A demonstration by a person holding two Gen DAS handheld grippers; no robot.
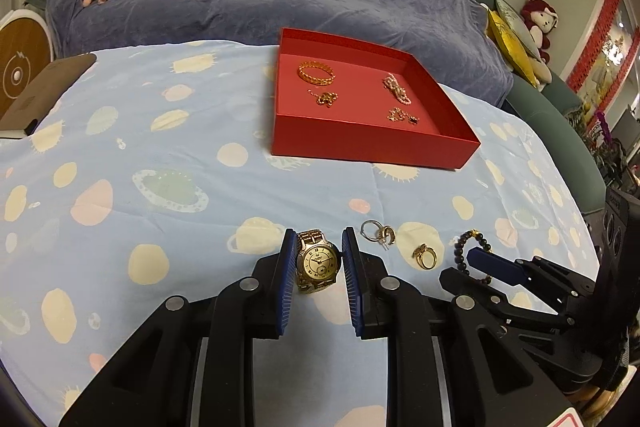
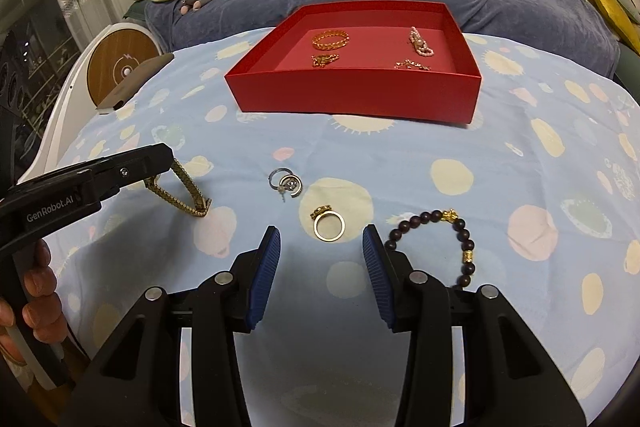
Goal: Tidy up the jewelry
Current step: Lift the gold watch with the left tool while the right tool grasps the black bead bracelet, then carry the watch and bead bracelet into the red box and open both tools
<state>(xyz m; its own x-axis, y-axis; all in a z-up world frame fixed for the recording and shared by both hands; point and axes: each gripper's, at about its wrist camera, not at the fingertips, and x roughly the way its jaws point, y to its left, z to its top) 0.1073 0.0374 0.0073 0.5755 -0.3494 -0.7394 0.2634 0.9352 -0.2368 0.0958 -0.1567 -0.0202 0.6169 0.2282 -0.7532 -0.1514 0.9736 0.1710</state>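
A gold wristwatch [image 1: 317, 263] is seen between the jaws of the left gripper [image 1: 318, 247], its case flanked by the two blue pads, the right one touching or nearly touching the case; whether it is firmly clamped cannot be told. In the right wrist view its metal link band [image 2: 188, 197] stands as a loop with its low end on the patterned cloth of the desk [image 2: 400, 155], so the watch is not yet lifted clear. The right gripper [image 2: 320, 247] is held with its jaws wide apart and empty, a gold ring [image 2: 329, 225] lying just ahead between them and a dark beaded bracelet [image 2: 448, 239] just beside its right finger. A pair of small earrings [image 2: 286, 183] lies a little farther off.

The red box [image 2: 352, 91] stands well apart at the far side, with a gold bangle [image 2: 330, 39], a pearl piece [image 2: 420, 43] and two small chains already inside.

The watch is judged the heaviest item, rigid at the case but floppy at the band; its polished metal is likely slippery and its crystal easily scratched. A hold across the case sides is judged best, the band being left to hang. The ring is light, hard and apt to roll, and would be pinched across its band.
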